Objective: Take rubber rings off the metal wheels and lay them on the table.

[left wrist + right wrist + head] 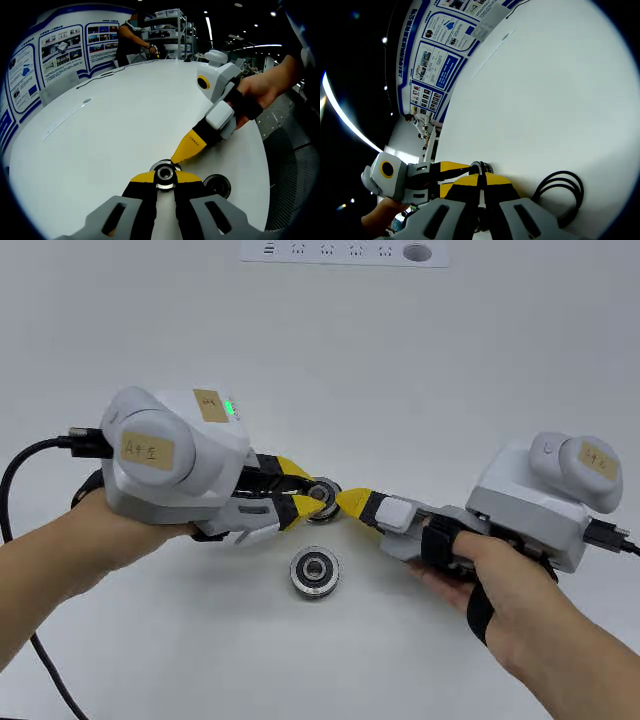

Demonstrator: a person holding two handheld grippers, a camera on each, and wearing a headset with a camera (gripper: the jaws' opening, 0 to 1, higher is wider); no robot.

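Observation:
A metal wheel (323,494) with a black rubber ring is held just above the white table (400,370); my left gripper (306,500) is shut on it, its yellow fingertips on either side. In the left gripper view the wheel (165,175) sits between the jaws (165,179). My right gripper (346,502) comes in from the right, jaws together at the wheel's rim, pinching the rubber ring (479,167). The right gripper view has its yellow jaws (480,177) shut at the ring. A second wheel (315,571) with its ring lies flat on the table just below, also in the left gripper view (218,185).
A white power strip (345,252) lies at the table's far edge. A black cable (18,475) trails from the left gripper, looped on the table (561,192). A person (132,31) stands far off beyond the table. Wall posters (437,45) hang behind.

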